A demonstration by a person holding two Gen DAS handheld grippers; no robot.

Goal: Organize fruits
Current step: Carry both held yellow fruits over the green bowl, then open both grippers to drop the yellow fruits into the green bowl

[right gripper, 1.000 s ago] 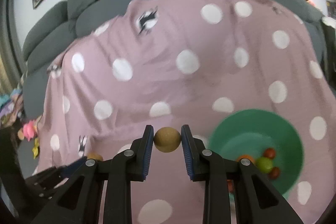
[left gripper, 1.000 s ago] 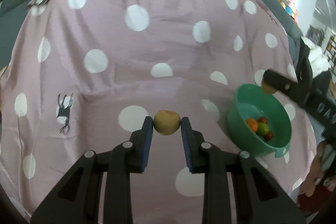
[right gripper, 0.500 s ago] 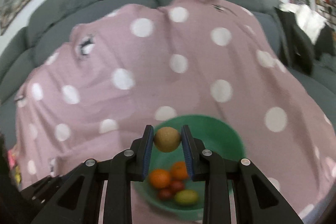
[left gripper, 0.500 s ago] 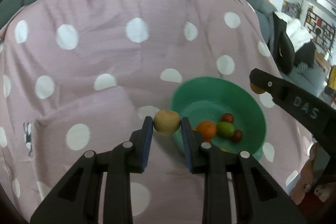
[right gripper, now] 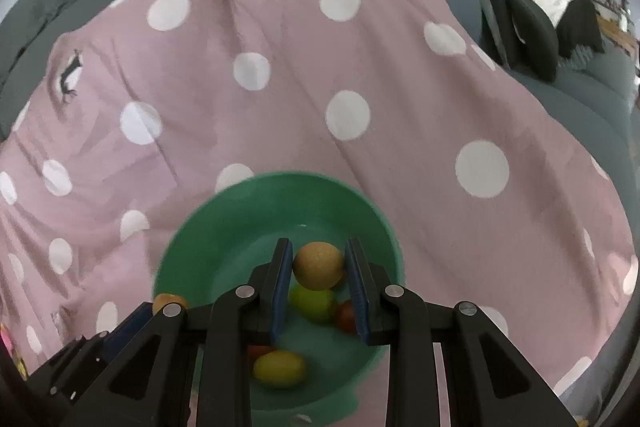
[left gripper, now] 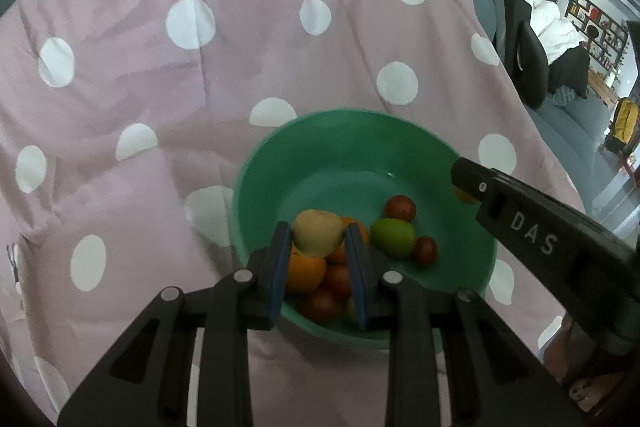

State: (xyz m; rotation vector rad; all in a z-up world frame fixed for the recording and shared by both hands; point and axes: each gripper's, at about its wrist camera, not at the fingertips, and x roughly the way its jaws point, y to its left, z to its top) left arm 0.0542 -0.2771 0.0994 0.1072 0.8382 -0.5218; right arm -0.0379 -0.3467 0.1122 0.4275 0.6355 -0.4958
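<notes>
My left claw (left gripper: 318, 239) grips yellowish fruit (left gripper: 318, 231) | right claw (right gripper: 319, 267) grips brown ball-like fruit (right gripper: 319, 265) | green bowl (left gripper: 264, 163) beneath both: orange (left gripper: 304, 271), green fruit (left gripper: 393, 235), probably tomatoes (left gripper: 400, 207) | dotted pink blanket (left gripper: 240, 67) beyond.

The left gripper (left gripper: 318, 239) points steeply downward, its blue-padded jaws clamped on a pale yellow fruit (left gripper: 318, 231). The right gripper (right gripper: 319, 266) tilts down likewise, jaws closed on a round tan fruit (right gripper: 319, 265); in the left view its black finger reaches in from the right.
</notes>
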